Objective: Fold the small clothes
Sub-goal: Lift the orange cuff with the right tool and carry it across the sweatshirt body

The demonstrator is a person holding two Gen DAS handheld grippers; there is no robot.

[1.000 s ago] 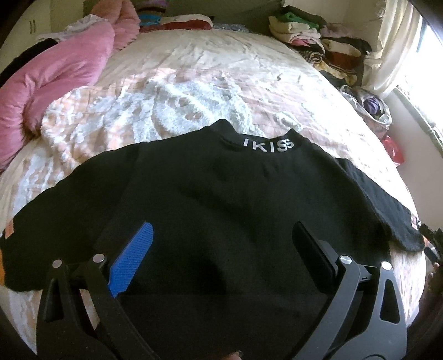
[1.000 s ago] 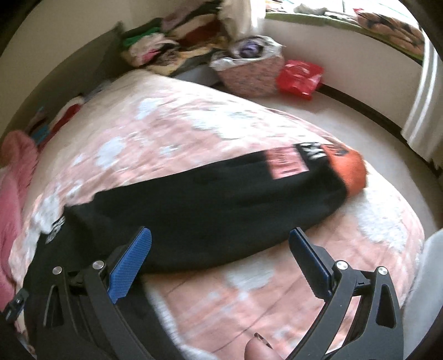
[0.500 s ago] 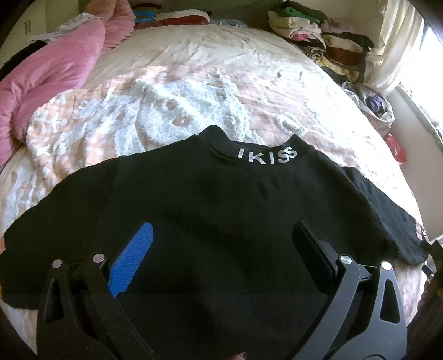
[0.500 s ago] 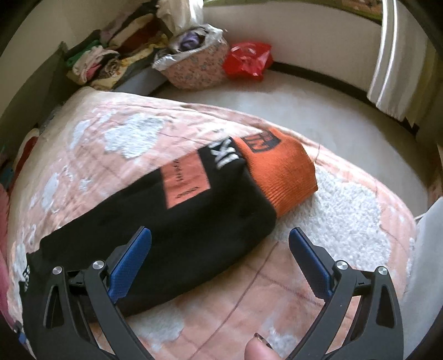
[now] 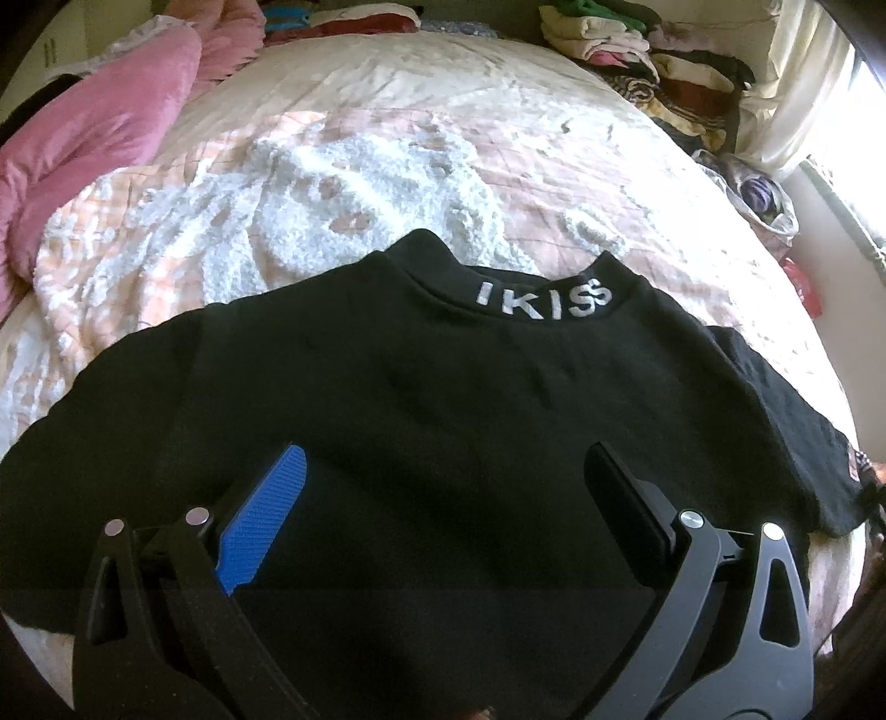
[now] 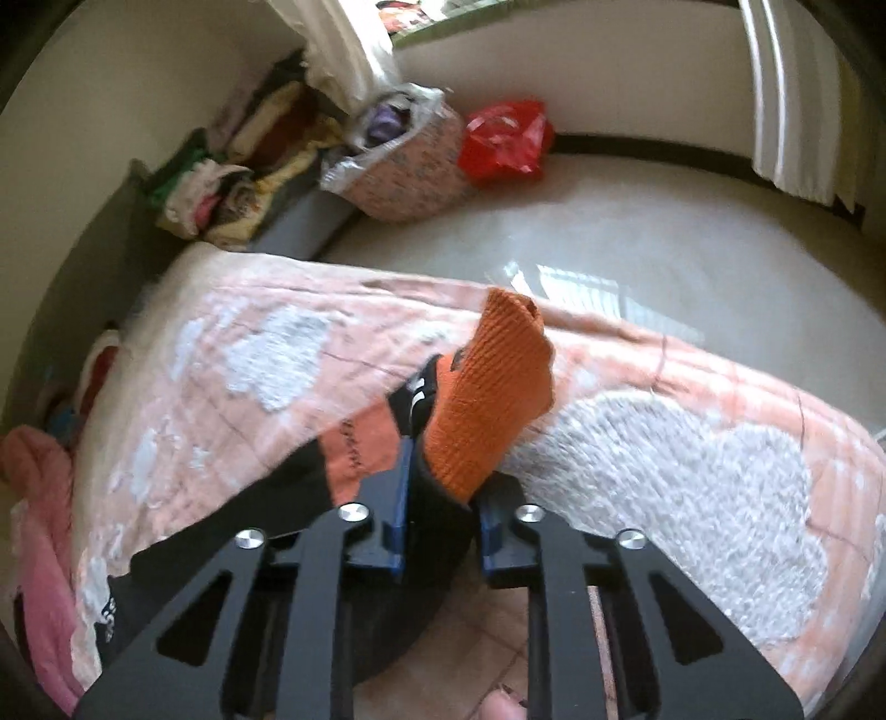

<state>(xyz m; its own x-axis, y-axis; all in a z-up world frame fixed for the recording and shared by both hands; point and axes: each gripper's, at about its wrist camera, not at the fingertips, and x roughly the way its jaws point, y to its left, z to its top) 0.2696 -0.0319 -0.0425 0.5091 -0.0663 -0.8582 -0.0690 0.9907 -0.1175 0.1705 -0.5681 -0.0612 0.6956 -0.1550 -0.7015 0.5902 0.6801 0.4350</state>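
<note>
A black sweater [image 5: 443,399] with white lettering on its collar [image 5: 545,302] lies spread flat on the pink and white blanket [image 5: 332,194]. My left gripper [image 5: 443,451] hovers open over the sweater's lower body, with nothing between its fingers. In the right wrist view the sweater's right sleeve [image 6: 266,509] ends in an orange ribbed cuff [image 6: 493,387]. My right gripper [image 6: 443,487] has its jaws closing on that sleeve end, just behind the cuff. The blue pads press the cloth, and the cuff stands up beyond them, lifted off the blanket.
A pink duvet [image 5: 94,144] lies bunched at the bed's left side. Stacked clothes [image 5: 637,50] sit at the far right corner. Beyond the bed edge are a patterned laundry basket [image 6: 410,171], a red bag [image 6: 506,138] and pale floor [image 6: 637,232].
My right gripper slid along the sleeve to its orange cuff and shut on it, and the cuff now stands up. My left gripper crept slightly nearer the sweater.
</note>
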